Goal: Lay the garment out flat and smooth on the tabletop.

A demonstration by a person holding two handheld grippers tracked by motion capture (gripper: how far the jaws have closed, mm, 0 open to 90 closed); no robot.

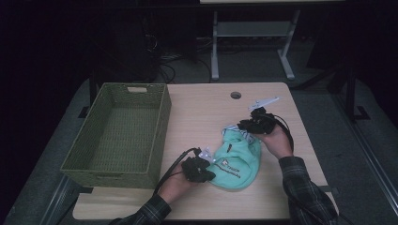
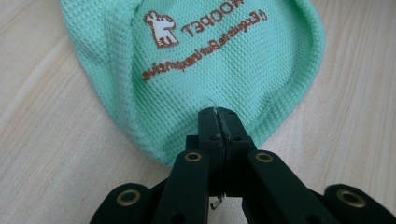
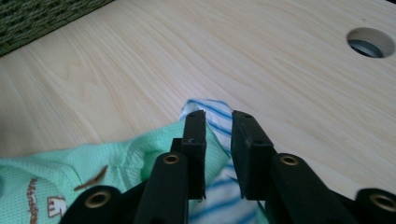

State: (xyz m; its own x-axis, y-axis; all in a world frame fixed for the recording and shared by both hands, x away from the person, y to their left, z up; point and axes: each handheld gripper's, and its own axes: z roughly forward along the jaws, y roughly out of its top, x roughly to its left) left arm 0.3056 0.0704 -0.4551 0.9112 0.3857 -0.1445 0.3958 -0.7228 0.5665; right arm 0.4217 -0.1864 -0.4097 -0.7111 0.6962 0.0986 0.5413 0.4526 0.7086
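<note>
The bench (image 1: 197, 112) spans the frame's middle, a green woven basket (image 1: 117, 136) on its left part. Lower centre lies the mint garment (image 1: 234, 164), with a striped lining (image 3: 219, 116). The left claw (image 2: 218, 122) pinches its near edge; the right claw (image 3: 218, 123) stands narrowly parted over the far end. Likely next: close right, lift together toward the basket. Both forearms reach in low.

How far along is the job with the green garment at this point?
Nothing looks finished: the woven basket holds nothing, and the mint-green garment lies on the table. In hand: the left gripper is shut on its hem, while the right gripper, jaws apart, straddles the blue-striped cloth at the other end. Lifting it probably remains.
</note>
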